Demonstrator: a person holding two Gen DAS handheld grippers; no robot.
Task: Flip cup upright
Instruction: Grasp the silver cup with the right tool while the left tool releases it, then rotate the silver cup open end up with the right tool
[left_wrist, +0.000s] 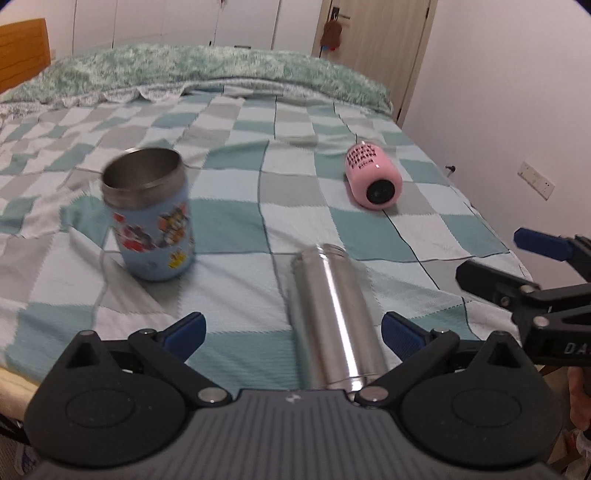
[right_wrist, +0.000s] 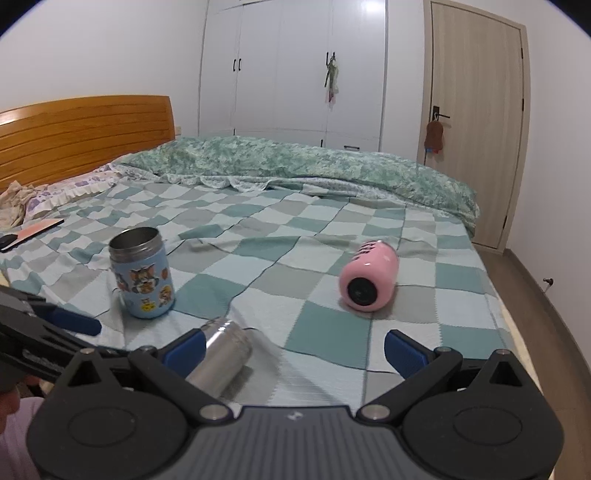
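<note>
Left wrist view takes in the bed (left_wrist: 236, 221) first, its checked teal and grey blanket rumpled and soft, with a folded green quilt (left_wrist: 221, 70) along the far side, a wooden headboard (right_wrist: 85, 129), white wardrobes (right_wrist: 291, 66) and a door (right_wrist: 476, 122) beyond. Three cups lie on that blanket: a blue cartoon cup (left_wrist: 151, 218) already upright at left, a pink cup (left_wrist: 373, 179) on its side well apart at right, and a bare steel cup (left_wrist: 332, 317) on its side nearest, its mouth pointing away. The left claw (left_wrist: 291, 330) is spread wide with the steel cup lying between its blue pads, not touching; the right claw (right_wrist: 295, 350) is equally wide open and holds nothing. The steel one looks rigid, light and slick, likely to roll on the yielding bedding, so I would grip across its mid-body and set it down gently, since the blanket offers a poor footing.
</note>
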